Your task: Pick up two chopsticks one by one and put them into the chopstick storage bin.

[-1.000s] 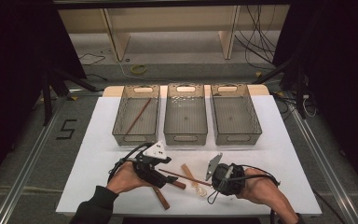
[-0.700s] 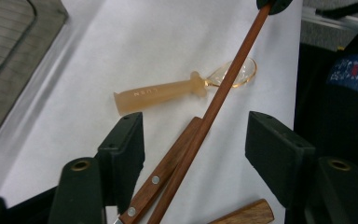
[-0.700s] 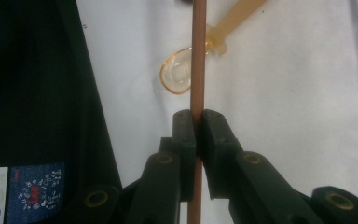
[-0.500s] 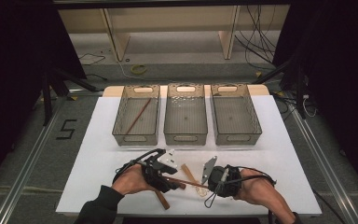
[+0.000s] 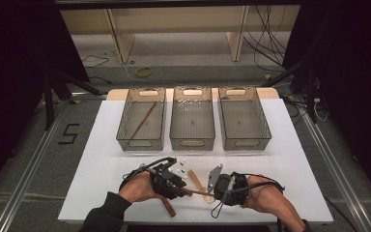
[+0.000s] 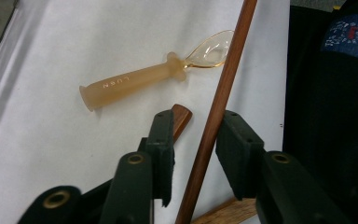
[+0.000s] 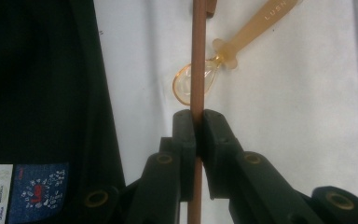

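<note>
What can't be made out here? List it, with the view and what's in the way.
- High view: how the brown stick sits between the grippers, too small, and the hands cover it.
- Left gripper view: stick's lower end, cut off by the bottom edge.
- Right gripper view: spoon handle's end, cut off by the top edge.

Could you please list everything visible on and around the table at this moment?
Smoky translucent plastic bins: three, grey, row at table's far side.
Thin brown stick in bin: one, lying in the left bin.
White table: one, under everything.
Amber translucent baby spoon: one, lying on the table between the grippers.
Long brown wooden stick: one, clamped by the right gripper, passing between the left jaws.
Short flat brown wooden piece: one, on the table beneath the left gripper.
Left gripper: black, open.
Right gripper: black, shut.
</note>
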Demonstrator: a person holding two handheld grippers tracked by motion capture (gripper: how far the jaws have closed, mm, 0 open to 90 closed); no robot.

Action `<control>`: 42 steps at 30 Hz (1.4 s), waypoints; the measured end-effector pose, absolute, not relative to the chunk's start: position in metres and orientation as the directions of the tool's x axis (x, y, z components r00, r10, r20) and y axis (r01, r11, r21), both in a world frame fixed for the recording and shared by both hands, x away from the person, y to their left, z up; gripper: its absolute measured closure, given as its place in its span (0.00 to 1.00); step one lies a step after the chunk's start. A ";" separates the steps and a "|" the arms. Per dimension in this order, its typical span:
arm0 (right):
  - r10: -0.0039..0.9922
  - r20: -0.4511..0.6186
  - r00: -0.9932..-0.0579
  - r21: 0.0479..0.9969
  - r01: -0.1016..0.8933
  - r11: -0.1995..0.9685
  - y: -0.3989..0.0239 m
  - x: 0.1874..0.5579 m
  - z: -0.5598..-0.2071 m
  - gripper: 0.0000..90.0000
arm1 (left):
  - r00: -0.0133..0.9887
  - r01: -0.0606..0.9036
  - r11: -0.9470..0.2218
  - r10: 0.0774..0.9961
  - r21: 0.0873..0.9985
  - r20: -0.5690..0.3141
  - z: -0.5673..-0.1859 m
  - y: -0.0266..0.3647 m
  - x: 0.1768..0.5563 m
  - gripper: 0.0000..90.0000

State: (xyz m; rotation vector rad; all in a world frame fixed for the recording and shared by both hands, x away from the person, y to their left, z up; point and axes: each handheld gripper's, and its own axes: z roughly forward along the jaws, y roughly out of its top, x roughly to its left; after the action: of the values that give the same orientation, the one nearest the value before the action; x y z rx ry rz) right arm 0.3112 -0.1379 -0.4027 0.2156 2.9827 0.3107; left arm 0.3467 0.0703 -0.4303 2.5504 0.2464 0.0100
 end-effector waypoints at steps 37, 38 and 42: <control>0.447 -0.142 -0.883 0.493 0.329 0.805 -0.174 0.334 -0.379 0.47 | 0.942 0.283 -0.741 0.335 0.609 -0.031 -0.414 0.103 0.362 0.94; 0.459 -0.133 -0.878 0.499 0.341 0.797 -0.174 0.335 -0.379 0.46 | 0.936 0.295 -0.735 0.351 0.610 -0.029 -0.414 0.105 0.363 0.94; 0.482 -0.105 -0.870 0.531 0.361 0.767 -0.177 0.336 -0.383 0.44 | 0.916 0.332 -0.709 0.400 0.622 -0.033 -0.411 0.116 0.369 0.94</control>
State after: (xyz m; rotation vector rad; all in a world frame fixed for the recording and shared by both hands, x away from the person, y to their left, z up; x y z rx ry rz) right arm 0.3359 -0.1770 -0.3832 0.6609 2.7274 0.7485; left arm 0.3692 0.1159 -0.4106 2.4184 0.5196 0.1367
